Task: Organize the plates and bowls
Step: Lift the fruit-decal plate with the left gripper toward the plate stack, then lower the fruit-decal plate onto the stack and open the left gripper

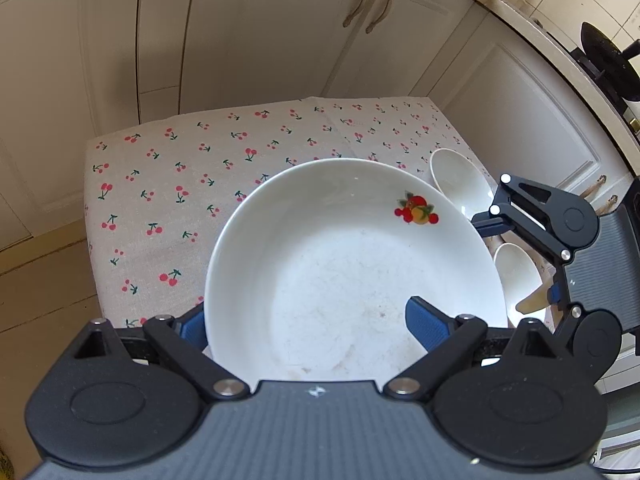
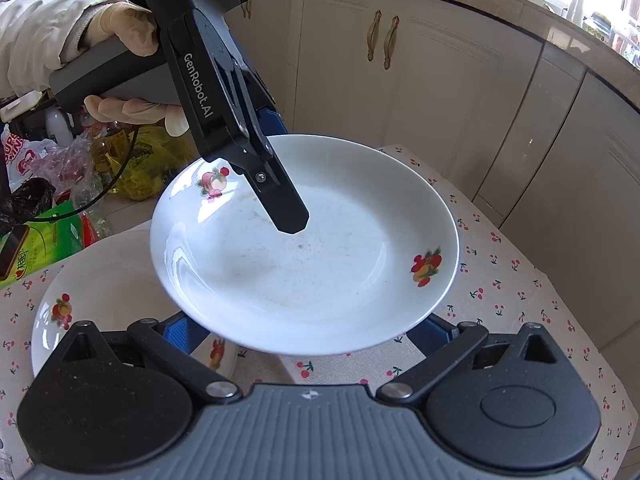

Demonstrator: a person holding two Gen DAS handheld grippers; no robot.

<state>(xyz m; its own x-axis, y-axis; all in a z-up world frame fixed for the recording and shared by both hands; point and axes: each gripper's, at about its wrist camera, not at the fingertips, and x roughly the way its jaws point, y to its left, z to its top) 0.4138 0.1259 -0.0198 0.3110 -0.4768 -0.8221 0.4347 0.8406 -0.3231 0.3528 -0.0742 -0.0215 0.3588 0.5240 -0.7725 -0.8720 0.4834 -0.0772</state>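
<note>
A white deep plate with fruit decals hangs tilted above the cherry-print tablecloth. My left gripper is shut on its near rim, jaws wide: one blue finger lies inside the plate and the other sits under the rim. In the right wrist view the same plate covers the fingertips of my right gripper, whose spread fingers reach beneath its near edge. The left gripper's upper finger rests in the plate. A second matching plate lies on the cloth.
Two white spoons lie on the cloth past the plate, by the right gripper. Cream cabinets stand behind the table, and a black pan sits on the counter. A gloved hand holds the left tool. Grocery bags crowd the floor.
</note>
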